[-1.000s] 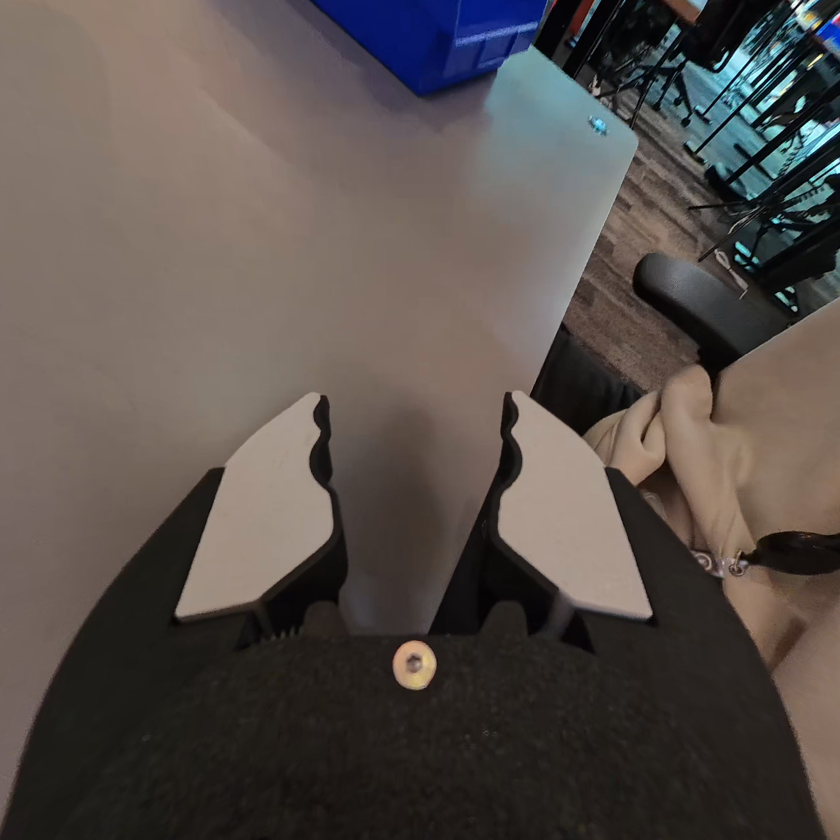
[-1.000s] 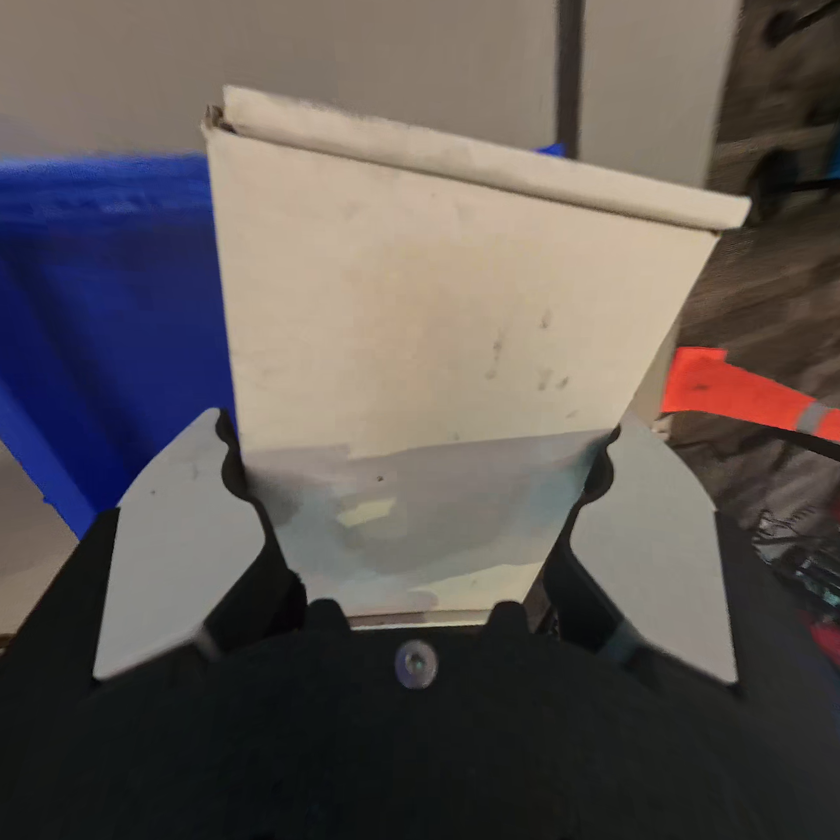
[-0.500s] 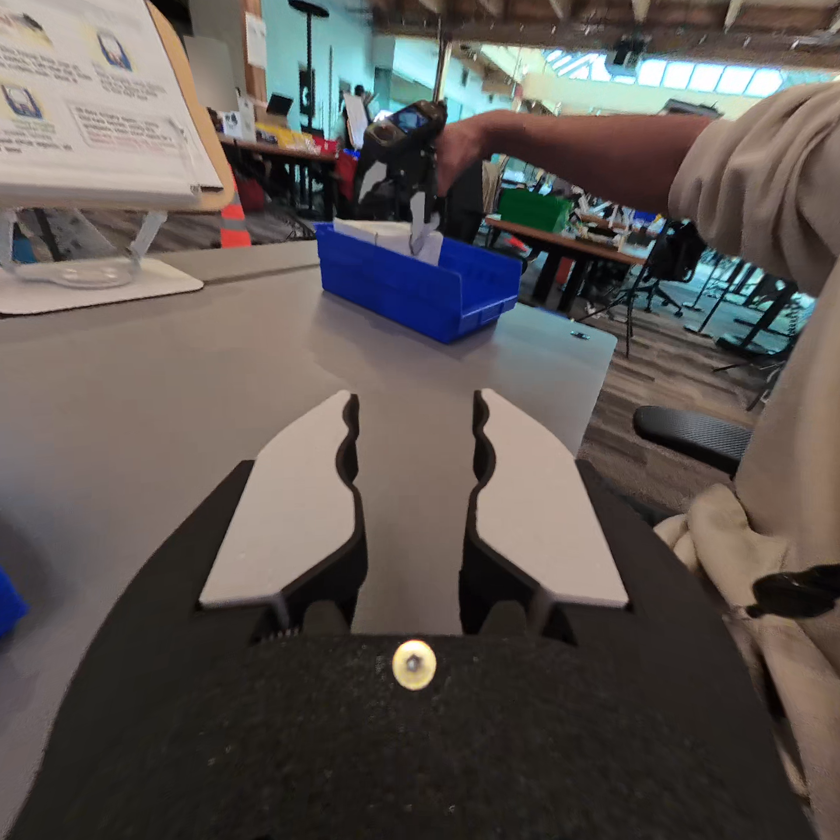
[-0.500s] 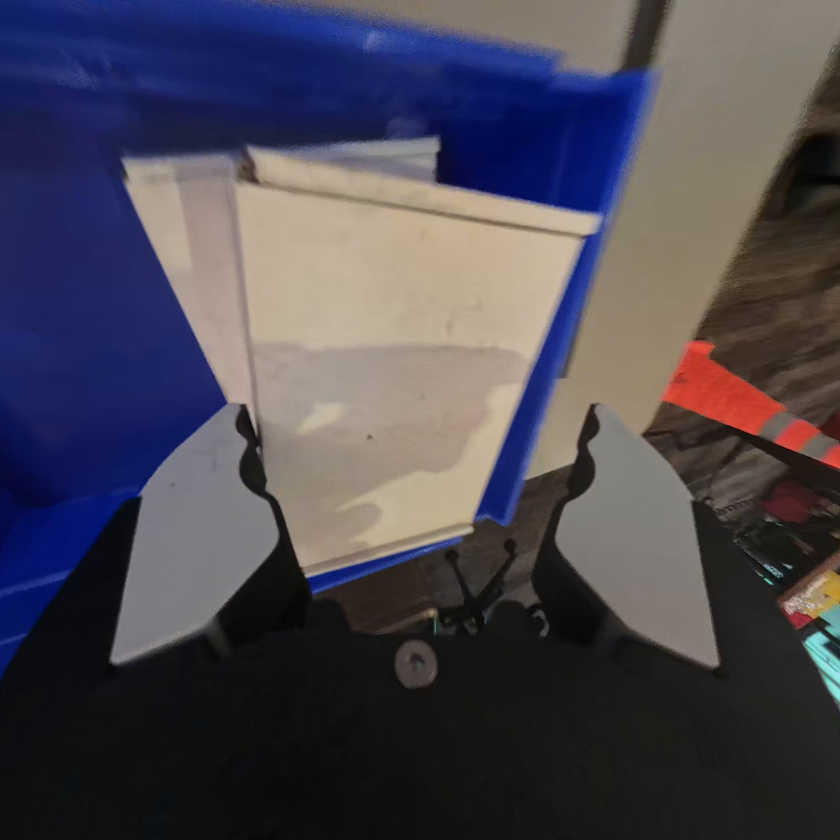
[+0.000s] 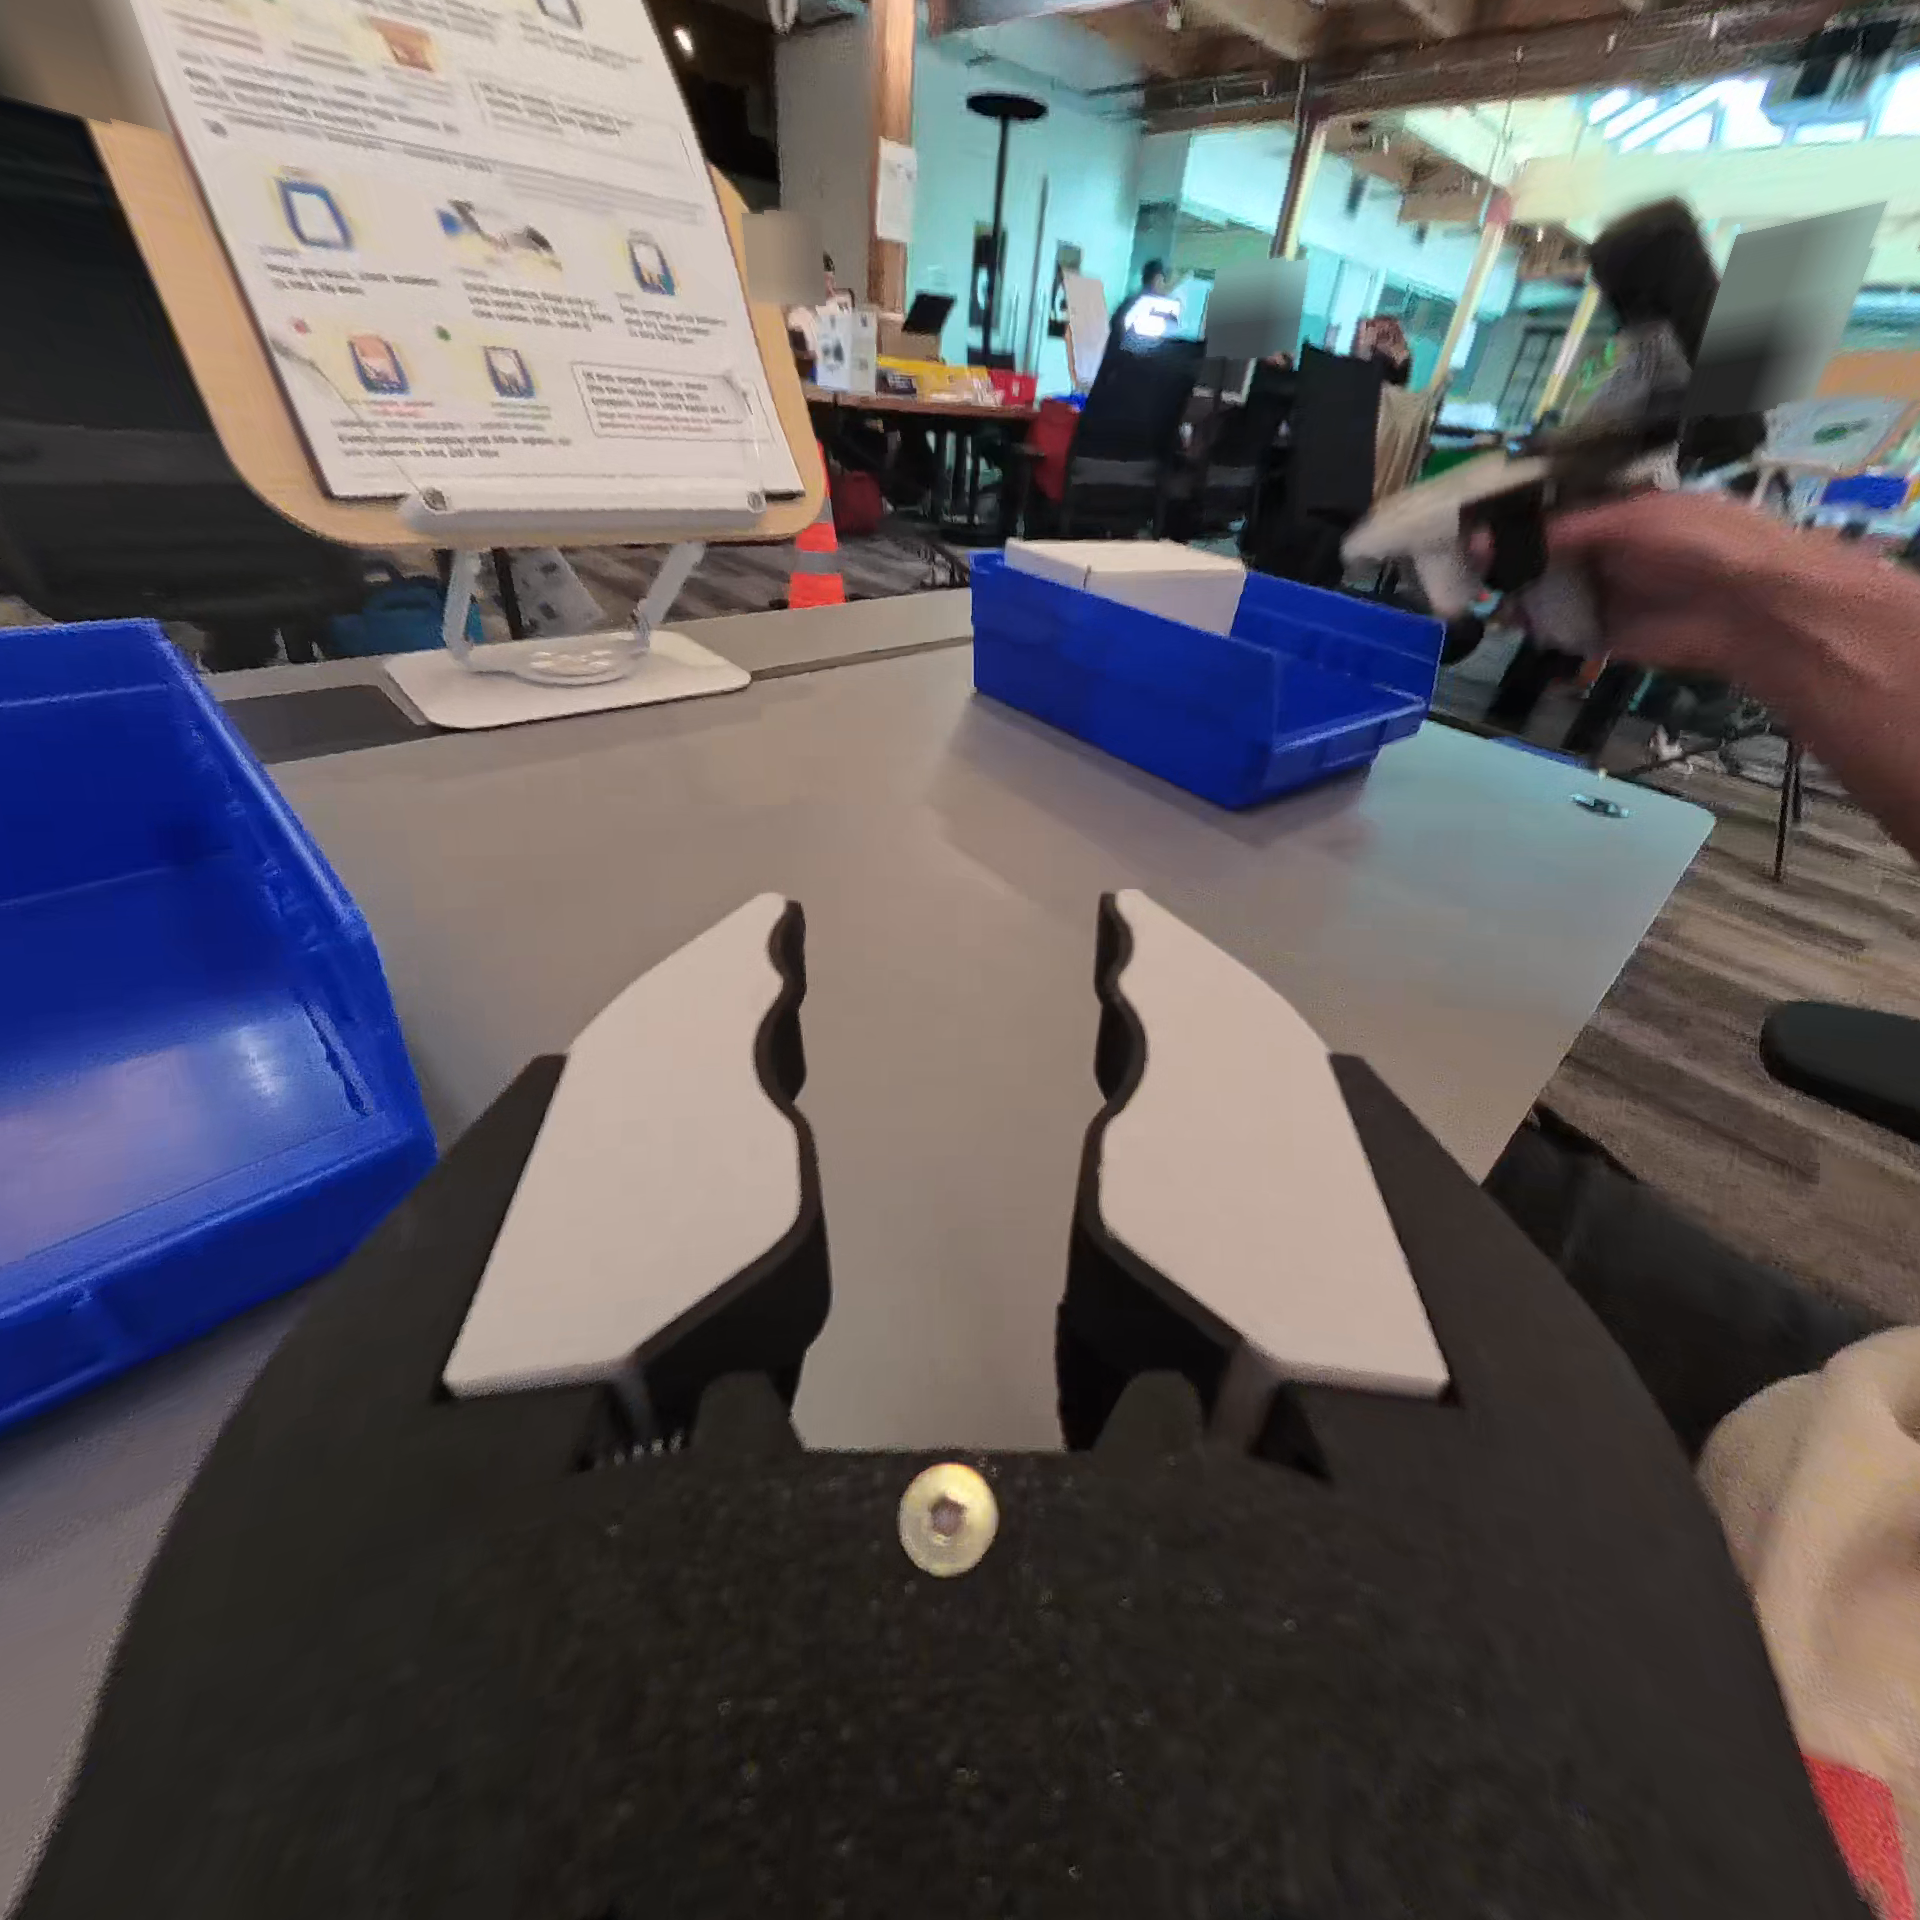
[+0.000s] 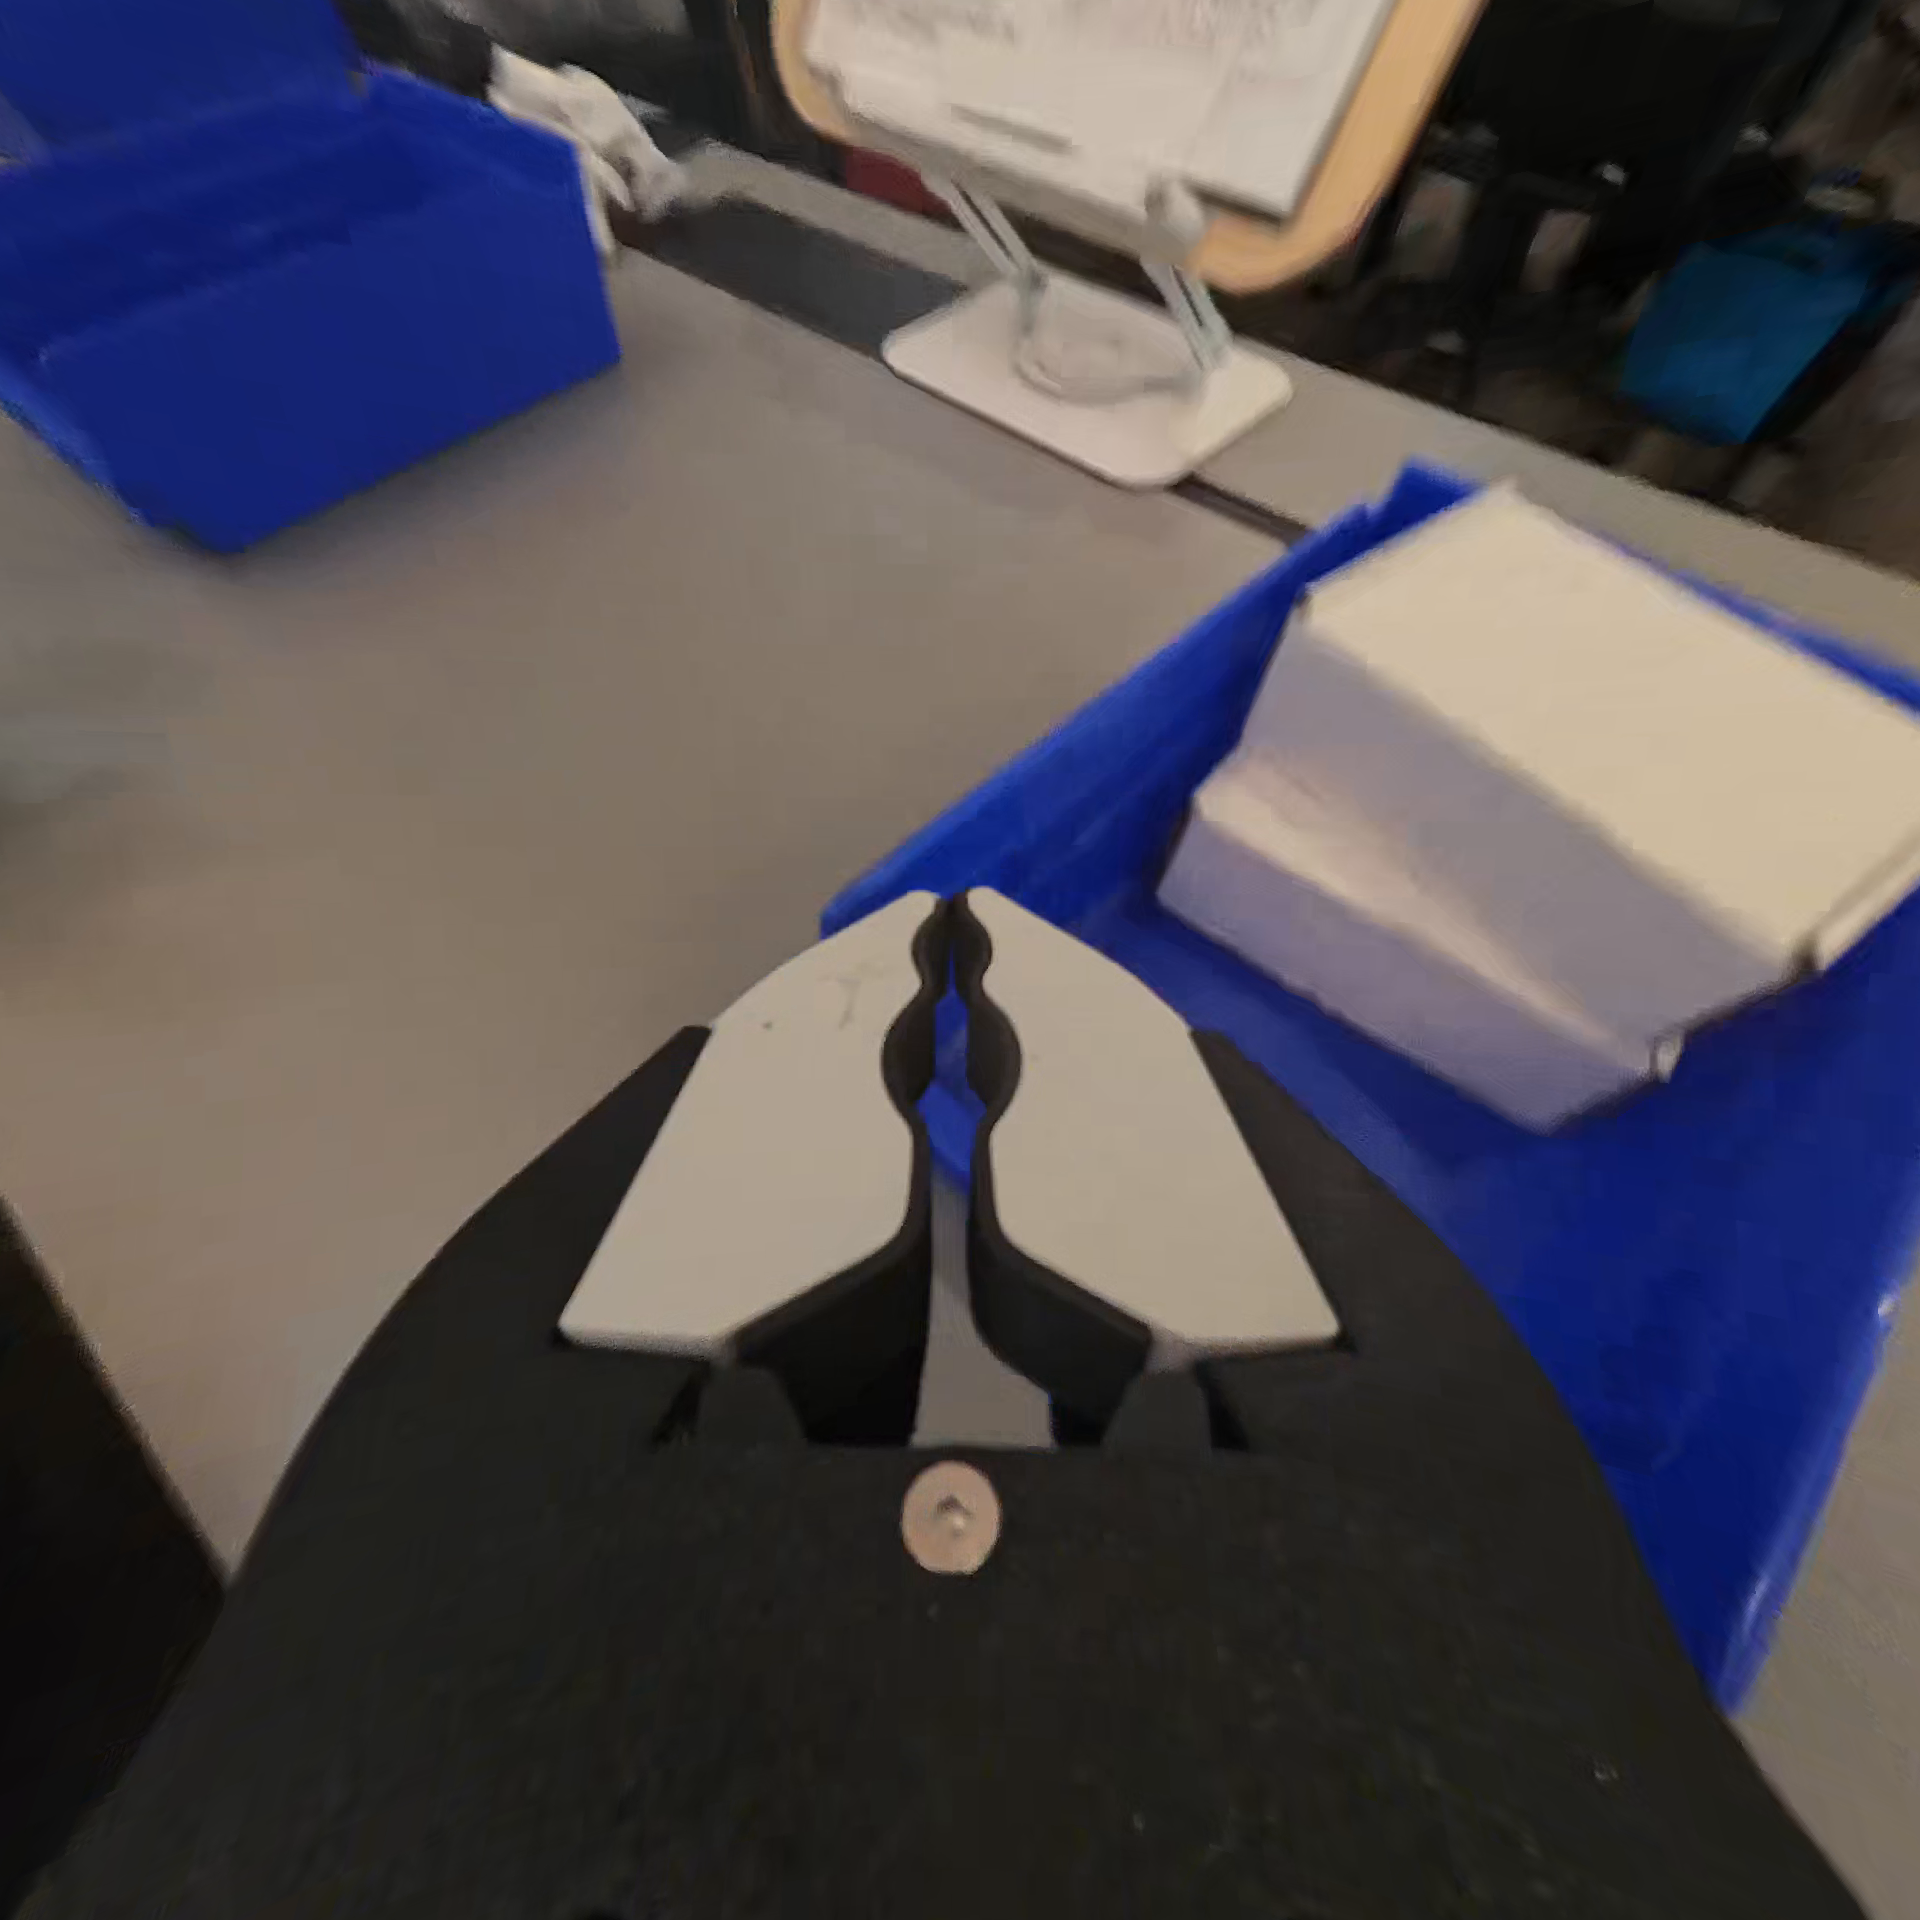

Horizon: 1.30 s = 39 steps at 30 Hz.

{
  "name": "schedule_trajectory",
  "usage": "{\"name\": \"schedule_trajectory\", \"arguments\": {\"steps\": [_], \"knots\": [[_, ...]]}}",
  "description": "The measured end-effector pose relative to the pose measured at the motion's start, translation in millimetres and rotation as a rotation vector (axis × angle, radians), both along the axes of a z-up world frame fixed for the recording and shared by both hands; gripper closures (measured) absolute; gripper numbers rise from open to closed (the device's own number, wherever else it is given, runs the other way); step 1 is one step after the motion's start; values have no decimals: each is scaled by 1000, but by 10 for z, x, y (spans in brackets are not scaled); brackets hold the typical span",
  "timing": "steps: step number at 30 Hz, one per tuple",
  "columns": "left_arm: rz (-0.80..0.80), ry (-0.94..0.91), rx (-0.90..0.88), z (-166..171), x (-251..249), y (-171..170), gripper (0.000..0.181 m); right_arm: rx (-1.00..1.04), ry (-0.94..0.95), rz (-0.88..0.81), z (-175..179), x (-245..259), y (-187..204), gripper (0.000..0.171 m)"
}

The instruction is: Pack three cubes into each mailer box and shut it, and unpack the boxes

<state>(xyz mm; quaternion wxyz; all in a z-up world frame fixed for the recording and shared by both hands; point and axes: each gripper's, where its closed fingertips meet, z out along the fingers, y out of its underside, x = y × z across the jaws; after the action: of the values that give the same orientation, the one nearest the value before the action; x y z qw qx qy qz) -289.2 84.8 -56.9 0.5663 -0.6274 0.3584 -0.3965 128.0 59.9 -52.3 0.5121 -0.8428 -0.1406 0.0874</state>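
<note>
Hovering beside the blue bin (image 6: pixel 1403 1195) of white mailer boxes (image 6: pixel 1538 831), right gripper (image 6: pixel 951 920) pressed together and empty, left gripper (image 5: pixel 948 914) spread idle, likely between boxes, next needing cubes.

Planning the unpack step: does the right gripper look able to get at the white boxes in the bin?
Probably yes. The boxes sit exposed in the open-topped bin just ahead of the right gripper, nothing between. Its jaws are shut, so they must open first.

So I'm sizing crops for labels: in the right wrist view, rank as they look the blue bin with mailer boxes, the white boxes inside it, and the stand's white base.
1. Blue bin, clearly largest.
2. White mailer boxes.
3. Stand's white base, smallest, though it sits farther from the camera, so true size is unsure.
</note>
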Motion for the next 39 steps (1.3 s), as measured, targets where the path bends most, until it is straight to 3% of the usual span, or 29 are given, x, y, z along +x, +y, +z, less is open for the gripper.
{"name": "schedule_trajectory", "arguments": {"steps": [4, 7, 9, 13, 17, 21, 23, 25, 28, 34, 39], "knots": [[49, 80, -11, -117, -51, 29, 145, -16, -22, -185, -548, 85, -268, 171], [180, 83, 80, -64, -194, 173, 171, 65, 185, -198, -625, -27, -483, 171], [263, 83, 136, -38, -298, 261, 181, 3, 121, -214, -724, 32, -638, 171], [345, 108, 176, -32, -382, 360, 181, 139, 168, -296, -649, 152, -830, 171], [326, 81, 128, -45, -362, 339, 181, 265, 106, -501, -458, 458, -926, 171], [267, 63, 102, -28, -321, 270, 179, 309, 96, -434, -395, 361, -904, 170], [294, 73, 87, -67, -355, 296, 173, 306, 40, -496, -460, 437, -893, 148], [293, 114, 49, -187, -346, 325, 154, 321, -23, -552, -482, 508, -869, 124], [282, 174, -6, -328, -324, 362, 135, 340, -58, -520, -461, 444, -796, 122], [301, 173, 42, -286, -317, 346, 137, 273, 96, -544, -496, 301, -651, 95], [231, 141, 49, -250, -134, 273, 139, 164, 96, -337, -636, -441, -241, 92]]}}
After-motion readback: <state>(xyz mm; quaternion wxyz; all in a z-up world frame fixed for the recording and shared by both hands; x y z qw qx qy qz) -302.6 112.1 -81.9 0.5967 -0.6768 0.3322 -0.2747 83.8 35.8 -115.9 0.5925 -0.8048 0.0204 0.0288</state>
